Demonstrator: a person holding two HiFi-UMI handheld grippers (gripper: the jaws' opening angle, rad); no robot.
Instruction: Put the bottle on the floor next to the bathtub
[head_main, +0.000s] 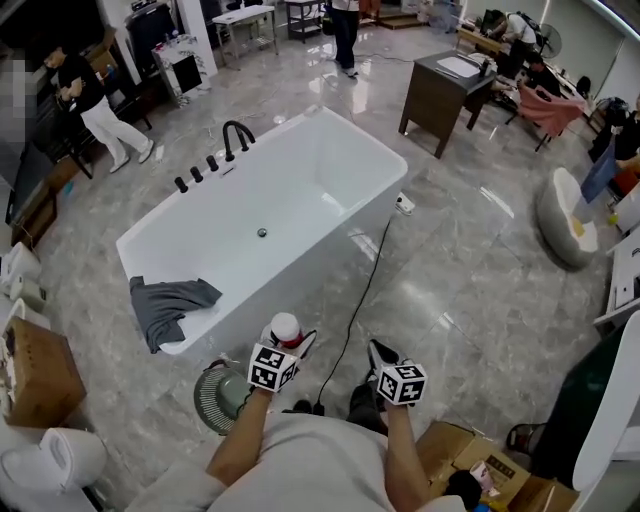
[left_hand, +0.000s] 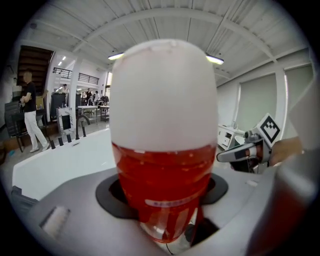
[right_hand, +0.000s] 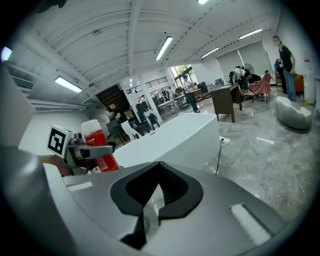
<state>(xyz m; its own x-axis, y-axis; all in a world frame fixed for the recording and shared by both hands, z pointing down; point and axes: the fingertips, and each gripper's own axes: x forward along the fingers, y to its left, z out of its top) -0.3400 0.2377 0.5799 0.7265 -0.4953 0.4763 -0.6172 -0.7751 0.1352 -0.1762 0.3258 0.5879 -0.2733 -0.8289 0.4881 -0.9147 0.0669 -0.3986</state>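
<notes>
A bottle (head_main: 286, 328) of red liquid with a white cap stands held in my left gripper (head_main: 289, 343), which is shut on it, just in front of the near end of the white bathtub (head_main: 300, 285). In the left gripper view the bottle (left_hand: 162, 185) fills the middle, its lower body between the jaws. My right gripper (head_main: 379, 354) hangs a little to the right, over the grey marble floor (head_main: 450, 290), shut with nothing in it. From the right gripper view the bottle (right_hand: 98, 146) and the left gripper (right_hand: 87, 150) show at the left, with the bathtub (right_hand: 170, 137) behind.
A grey cloth (head_main: 168, 305) hangs over the tub's near rim and a black faucet (head_main: 236, 135) stands on its far side. A black cable (head_main: 360, 290) runs along the floor by the tub. A round fan (head_main: 222, 395), cardboard boxes (head_main: 40, 370) and a dark cabinet (head_main: 445, 90) surround the spot.
</notes>
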